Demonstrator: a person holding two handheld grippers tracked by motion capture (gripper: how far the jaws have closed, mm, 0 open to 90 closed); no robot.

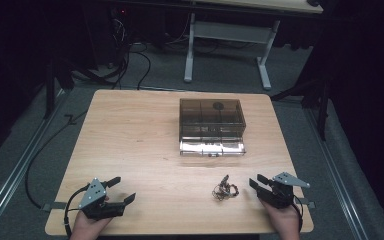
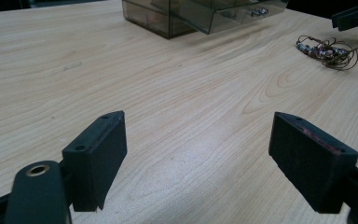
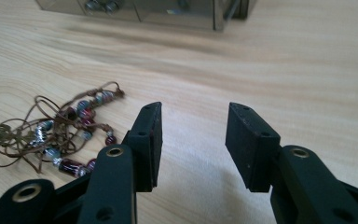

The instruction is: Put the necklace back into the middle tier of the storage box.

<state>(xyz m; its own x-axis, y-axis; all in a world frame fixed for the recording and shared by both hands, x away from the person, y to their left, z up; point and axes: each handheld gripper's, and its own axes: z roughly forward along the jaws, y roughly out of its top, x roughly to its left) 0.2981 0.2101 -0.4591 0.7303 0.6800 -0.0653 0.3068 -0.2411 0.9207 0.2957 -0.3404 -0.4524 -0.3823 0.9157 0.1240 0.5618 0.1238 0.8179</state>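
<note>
Brown cord and coloured beads make up the necklace (image 1: 225, 190), which lies in a loose tangle on the desk (image 1: 130, 145) near its front edge, right of the middle. The right gripper (image 1: 261, 184) rests just beside it toward the front right corner, jaws parted with nothing between them; in the right gripper view the necklace (image 3: 51, 135) sits off the left jaw, close but not touching. The left gripper (image 1: 121, 189) sits near the front left corner, jaws spread wide and empty, well apart from the tangle. The smoky plastic box (image 1: 211, 120) stands farther back, toward the middle of the desk, its clear drawer (image 1: 212, 148) pulled out toward the front. Judgement: the right hand is the nearer. The tangle's spread runs roughly along the front edge.
</note>
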